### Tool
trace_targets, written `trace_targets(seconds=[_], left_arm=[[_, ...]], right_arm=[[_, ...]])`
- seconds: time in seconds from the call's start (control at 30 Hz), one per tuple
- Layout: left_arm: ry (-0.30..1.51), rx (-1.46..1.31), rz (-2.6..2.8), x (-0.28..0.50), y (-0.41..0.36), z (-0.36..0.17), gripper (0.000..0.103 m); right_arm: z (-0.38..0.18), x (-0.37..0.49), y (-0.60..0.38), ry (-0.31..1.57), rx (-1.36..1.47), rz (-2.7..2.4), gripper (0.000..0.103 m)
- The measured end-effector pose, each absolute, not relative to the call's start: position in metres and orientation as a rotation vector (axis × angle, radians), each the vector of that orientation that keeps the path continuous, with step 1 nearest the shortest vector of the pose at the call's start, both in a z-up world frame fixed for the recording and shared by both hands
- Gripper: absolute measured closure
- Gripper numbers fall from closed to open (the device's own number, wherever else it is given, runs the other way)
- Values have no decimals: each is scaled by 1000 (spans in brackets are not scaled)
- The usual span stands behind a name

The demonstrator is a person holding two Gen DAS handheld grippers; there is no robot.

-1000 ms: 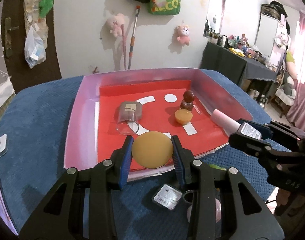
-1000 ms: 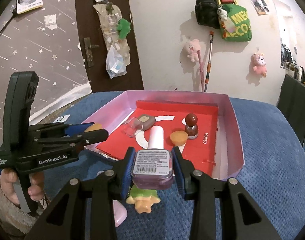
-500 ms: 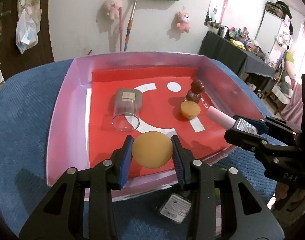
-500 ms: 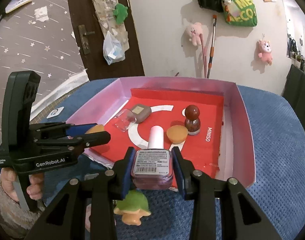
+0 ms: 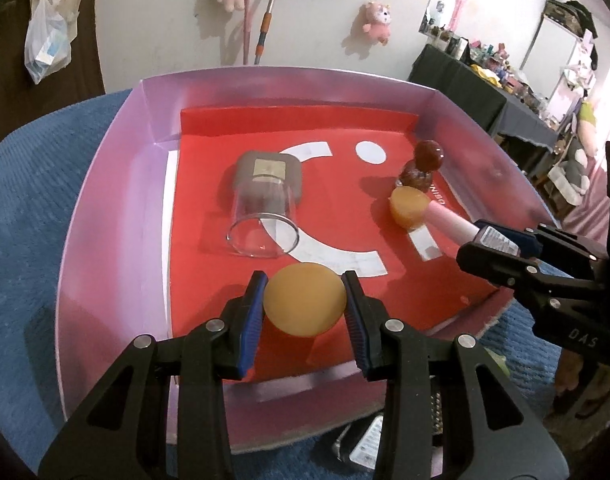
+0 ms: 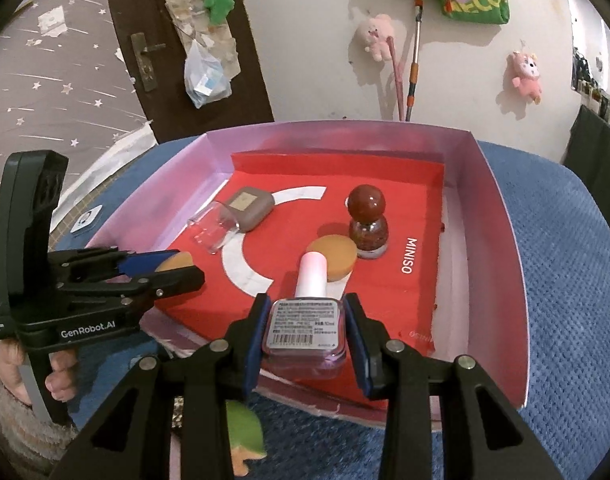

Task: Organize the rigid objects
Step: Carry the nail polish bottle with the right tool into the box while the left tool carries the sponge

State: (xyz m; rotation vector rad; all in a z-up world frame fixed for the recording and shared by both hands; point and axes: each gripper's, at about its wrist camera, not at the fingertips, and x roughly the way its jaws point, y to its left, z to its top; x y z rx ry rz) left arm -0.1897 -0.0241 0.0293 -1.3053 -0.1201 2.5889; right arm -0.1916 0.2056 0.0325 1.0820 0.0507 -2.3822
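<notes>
Over the pink tray (image 5: 105, 216), left tongs (image 5: 304, 305) grip a sponge (image 5: 304, 304); right tongs (image 6: 305, 330) grip a bottle (image 6: 307, 320).

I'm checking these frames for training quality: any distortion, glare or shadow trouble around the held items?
Left wrist view: fisheye bends the pink box walls; the orange disc in the left tool is sharp; faint glint on the clear cup. Right wrist view: corners vignette dark; the nail polish bottle label is legible in the right tool.

Tan round sponge (image 5: 304, 304) and pink-capped polish bottle (image 6: 307, 322) held over pink tray (image 6: 513, 280); inside lay tipped clear cup (image 5: 263, 220), red-capped bottle (image 6: 367, 220), second sponge (image 6: 332, 258)
</notes>
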Motion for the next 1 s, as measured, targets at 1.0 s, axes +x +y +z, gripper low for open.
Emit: trace_targets(seconds=[1.0], left_arm=[[-95, -1331, 2652, -218, -25, 22, 68]], right_arm=[[11, -216, 186, 53, 1131, -2341, 64]])
